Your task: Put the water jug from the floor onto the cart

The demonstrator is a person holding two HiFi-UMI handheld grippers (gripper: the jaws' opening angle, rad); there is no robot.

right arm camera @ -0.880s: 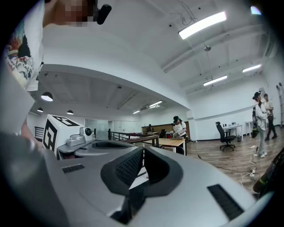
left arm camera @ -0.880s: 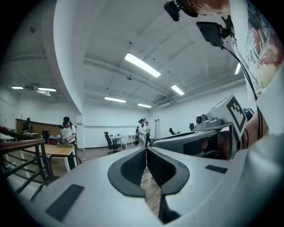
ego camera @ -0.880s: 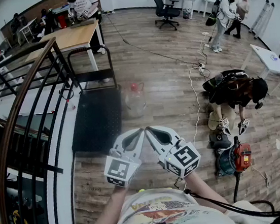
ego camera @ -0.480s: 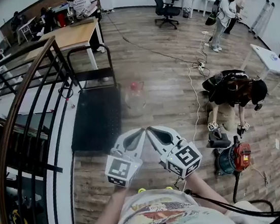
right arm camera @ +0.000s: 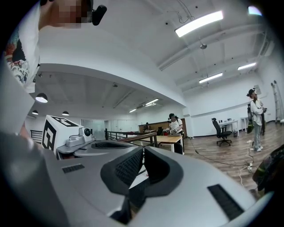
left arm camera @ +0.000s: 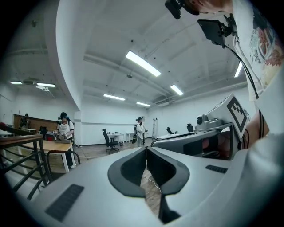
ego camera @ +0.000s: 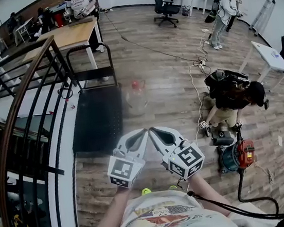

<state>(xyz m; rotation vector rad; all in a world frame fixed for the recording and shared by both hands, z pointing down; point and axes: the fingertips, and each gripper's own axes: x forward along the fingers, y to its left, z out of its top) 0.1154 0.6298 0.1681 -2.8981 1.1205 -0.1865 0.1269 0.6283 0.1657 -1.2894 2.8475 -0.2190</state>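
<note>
The clear water jug [ego camera: 135, 100] with a red cap stands on the wood floor, just right of the black flat cart [ego camera: 98, 120]. The cart's tall push handle [ego camera: 90, 49] is at its far end. Both grippers are held close to my body, well short of the jug, and their tips nearly touch each other. The left gripper [ego camera: 142, 132] is shut with nothing in it; in the left gripper view its jaws [left arm camera: 146, 149] meet. The right gripper [ego camera: 153, 130] is shut and empty too, and its jaws [right arm camera: 143, 149] are closed in the right gripper view.
A dark stair railing [ego camera: 22, 103] runs along the left beside the cart. A wooden table [ego camera: 71, 35] stands beyond the cart. At the right a person [ego camera: 232, 95] crouches near a red machine [ego camera: 238, 156], and cables [ego camera: 197, 91] trail over the floor.
Both grippers have stayed where they were, shut. The crouching person at the right has shifted over the machine, and the people standing at the back have moved a little.
</note>
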